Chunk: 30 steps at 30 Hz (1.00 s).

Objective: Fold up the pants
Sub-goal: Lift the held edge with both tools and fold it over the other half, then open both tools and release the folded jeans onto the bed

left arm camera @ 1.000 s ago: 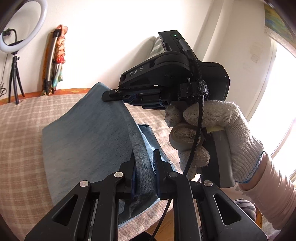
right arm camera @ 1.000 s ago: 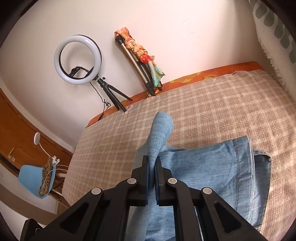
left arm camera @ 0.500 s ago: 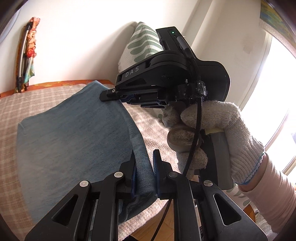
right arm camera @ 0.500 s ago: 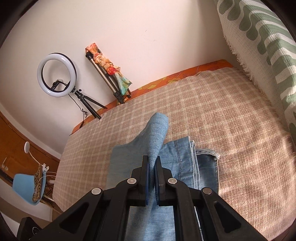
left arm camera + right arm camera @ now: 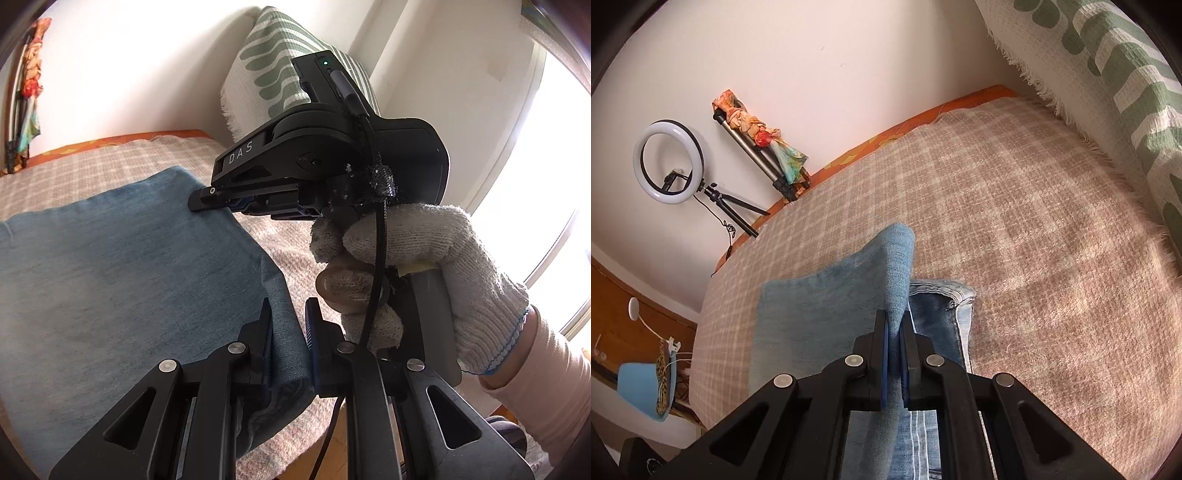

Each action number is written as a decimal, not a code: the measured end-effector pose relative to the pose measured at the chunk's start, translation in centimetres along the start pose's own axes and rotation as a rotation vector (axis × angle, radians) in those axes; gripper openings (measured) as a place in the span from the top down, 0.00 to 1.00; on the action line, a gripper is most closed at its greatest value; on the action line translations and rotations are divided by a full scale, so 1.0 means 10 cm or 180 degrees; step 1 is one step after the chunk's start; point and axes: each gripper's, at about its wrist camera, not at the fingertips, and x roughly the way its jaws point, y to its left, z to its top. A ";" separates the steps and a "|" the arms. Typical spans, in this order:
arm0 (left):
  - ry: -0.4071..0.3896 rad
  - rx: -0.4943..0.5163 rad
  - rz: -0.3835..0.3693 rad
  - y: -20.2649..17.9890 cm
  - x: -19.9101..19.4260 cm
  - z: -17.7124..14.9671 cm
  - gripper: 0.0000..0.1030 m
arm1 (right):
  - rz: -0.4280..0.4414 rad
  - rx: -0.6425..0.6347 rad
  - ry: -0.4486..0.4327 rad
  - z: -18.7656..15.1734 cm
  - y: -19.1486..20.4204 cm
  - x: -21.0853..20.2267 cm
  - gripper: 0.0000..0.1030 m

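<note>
- At nine o'clock in the right wrist view we see a ring light (image 5: 668,162) on a small tripod against the wall, a folded tripod (image 5: 759,155) leaning just beside it.
- Our left gripper (image 5: 287,325) is clamped on a fold of the pants (image 5: 122,280), which lie spread over the checked blanket (image 5: 1015,229).
- Our right gripper (image 5: 894,354) is pinched shut on a raised ridge of the same denim; the left wrist view shows its tips (image 5: 207,197) at twelve o'clock on the far edge.
- A gloved hand (image 5: 413,273) grips that tool at three o'clock.
- A green-patterned pillow (image 5: 1115,74) stands at two o'clock.
</note>
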 end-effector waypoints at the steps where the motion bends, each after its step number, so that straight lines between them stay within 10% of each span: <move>1: 0.0024 0.0019 0.0012 0.00 0.03 -0.01 0.87 | 0.0007 0.0022 0.0016 -0.01 -0.04 0.03 0.98; 18: 0.0175 0.0420 0.0269 -0.27 0.24 -0.15 0.85 | 0.0024 0.0072 0.0070 -0.12 -0.27 0.14 0.93; 30: 0.0282 0.0591 0.0142 -0.51 0.37 -0.19 0.80 | -0.0299 0.0022 -0.0324 -0.21 -0.37 -0.43 0.59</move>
